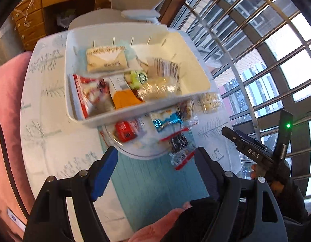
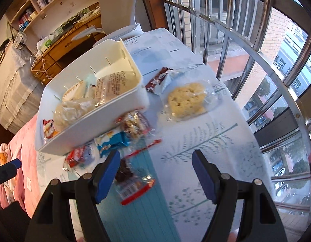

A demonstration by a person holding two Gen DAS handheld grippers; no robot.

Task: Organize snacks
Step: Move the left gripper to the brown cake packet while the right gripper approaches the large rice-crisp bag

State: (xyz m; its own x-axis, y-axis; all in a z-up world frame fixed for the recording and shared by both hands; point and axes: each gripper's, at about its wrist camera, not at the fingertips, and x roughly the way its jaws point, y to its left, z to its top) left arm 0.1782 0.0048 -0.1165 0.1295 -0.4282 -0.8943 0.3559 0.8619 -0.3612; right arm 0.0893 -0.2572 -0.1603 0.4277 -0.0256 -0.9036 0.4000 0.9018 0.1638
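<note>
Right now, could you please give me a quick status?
Both grippers open, empty. White bin part-filled. Loose snacks on table. Nothing blocking.

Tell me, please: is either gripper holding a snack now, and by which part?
Nothing is held. The left gripper and right gripper are both open and empty.

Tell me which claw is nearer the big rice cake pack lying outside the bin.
Right. The right claw hangs open just short of the rice cake pack; the left claw is farther, toward the red snack.
</note>
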